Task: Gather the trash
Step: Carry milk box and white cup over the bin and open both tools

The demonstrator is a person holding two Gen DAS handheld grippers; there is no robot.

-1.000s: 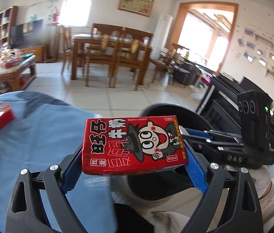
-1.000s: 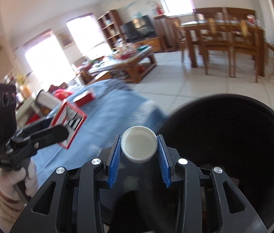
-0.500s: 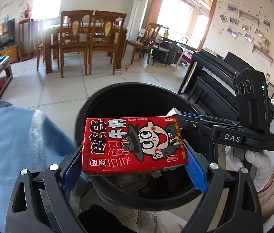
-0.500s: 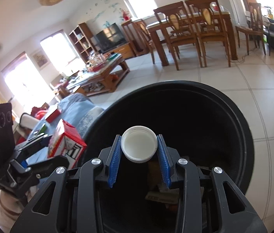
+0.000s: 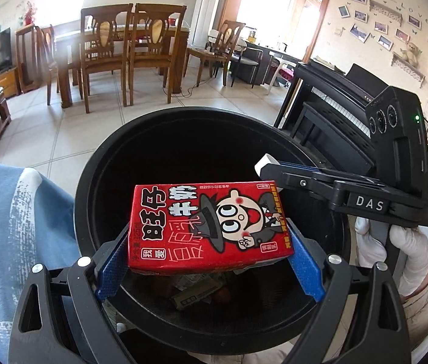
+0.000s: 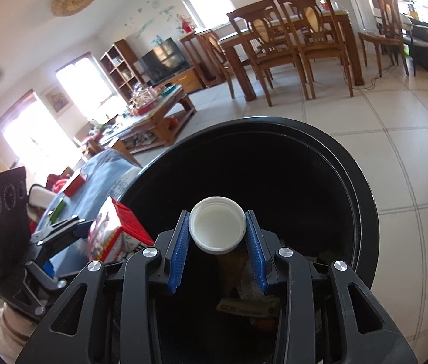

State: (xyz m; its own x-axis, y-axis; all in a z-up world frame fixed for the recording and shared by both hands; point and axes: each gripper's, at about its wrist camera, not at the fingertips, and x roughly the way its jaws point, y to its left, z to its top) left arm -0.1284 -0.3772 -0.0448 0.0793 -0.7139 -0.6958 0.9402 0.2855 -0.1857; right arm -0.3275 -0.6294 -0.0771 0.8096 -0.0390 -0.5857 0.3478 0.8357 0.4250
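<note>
Trash in hand counts two pieces: one red milk carton (image 5: 209, 227) clamped end to end in the left gripper (image 5: 211, 261), long axis crosswise, printed face up, and one white bottle cap (image 6: 217, 225) pinched in the right gripper (image 6: 217, 242), hollow side toward the camera. Both hang over one black bin (image 5: 98, 182) with scraps inside. Blue cloth (image 5: 16, 227) lies beside the bin; four dining chairs (image 5: 150, 48) stand beyond.
</note>
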